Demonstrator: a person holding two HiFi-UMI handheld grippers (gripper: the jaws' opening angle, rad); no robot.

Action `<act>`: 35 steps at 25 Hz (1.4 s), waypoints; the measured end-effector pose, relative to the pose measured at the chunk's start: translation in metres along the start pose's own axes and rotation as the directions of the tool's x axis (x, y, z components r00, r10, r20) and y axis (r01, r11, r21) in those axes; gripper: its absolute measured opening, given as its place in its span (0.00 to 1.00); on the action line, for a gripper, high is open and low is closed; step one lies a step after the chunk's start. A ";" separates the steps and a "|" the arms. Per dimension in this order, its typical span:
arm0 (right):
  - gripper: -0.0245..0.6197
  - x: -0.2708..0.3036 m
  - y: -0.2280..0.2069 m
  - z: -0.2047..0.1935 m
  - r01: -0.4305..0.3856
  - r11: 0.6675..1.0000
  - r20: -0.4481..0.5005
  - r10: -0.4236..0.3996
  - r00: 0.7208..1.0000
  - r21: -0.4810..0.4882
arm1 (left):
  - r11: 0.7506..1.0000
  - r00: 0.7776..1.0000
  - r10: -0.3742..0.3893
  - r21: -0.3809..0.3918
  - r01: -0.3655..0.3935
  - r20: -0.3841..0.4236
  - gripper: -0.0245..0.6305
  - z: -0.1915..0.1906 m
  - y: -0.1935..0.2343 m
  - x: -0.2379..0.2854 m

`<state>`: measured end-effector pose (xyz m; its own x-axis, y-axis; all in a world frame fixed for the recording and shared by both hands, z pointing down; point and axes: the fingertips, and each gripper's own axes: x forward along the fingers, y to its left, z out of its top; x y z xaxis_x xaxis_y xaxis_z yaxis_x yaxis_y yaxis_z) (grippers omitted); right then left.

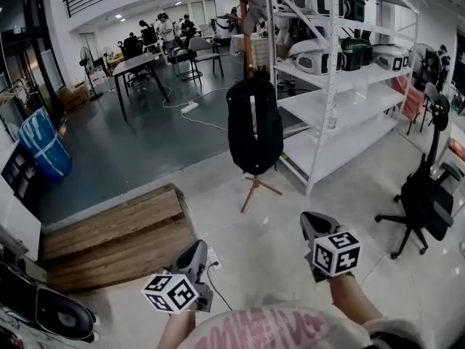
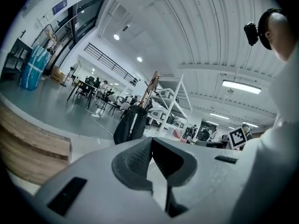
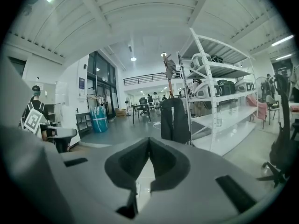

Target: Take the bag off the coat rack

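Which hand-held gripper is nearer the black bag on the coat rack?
Right, by a little. The right hand-held gripper is below and right of the bag; the left hand-held gripper is lower, to its left. Both are shut, well short of it.

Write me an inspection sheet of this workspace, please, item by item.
Surface: pale floor, wooden platform at left.
Job's things: black bag hangs on the coat rack, untouched.
Clutter: blue wrapped bundle at far left.
Grippers: left gripper and right gripper both shut, empty, apart from the bag.
Cables: white power strip with cable on the floor behind the rack.
Surroundings: white shelving, black office chair, desks with people at the back.
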<state>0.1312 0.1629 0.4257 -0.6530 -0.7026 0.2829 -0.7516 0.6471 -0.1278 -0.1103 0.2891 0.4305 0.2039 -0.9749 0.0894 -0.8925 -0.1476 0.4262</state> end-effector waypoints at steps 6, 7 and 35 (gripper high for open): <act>0.05 0.013 -0.016 -0.006 0.003 0.999 -0.015 -0.002 1.000 0.033 | 1.000 0.999 0.013 -0.003 -0.014 -0.046 0.04 -0.011 0.000 0.021; 0.05 0.018 -0.021 -0.007 0.003 0.999 -0.019 -0.003 1.000 0.038 | 1.000 0.998 0.017 -0.007 -0.017 -0.053 0.04 -0.013 0.002 0.026; 0.05 0.261 -0.197 0.117 -0.098 0.994 0.014 0.098 0.995 -0.040 | 0.991 0.989 0.133 -0.011 -0.133 0.059 0.04 0.067 0.066 0.288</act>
<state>0.0979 -0.1828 0.4140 -0.7250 -0.6396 0.2557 -0.6798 0.7241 -0.1164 -0.1374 -0.0126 0.4244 0.0594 -0.9939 0.0924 -0.9073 -0.0151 0.4203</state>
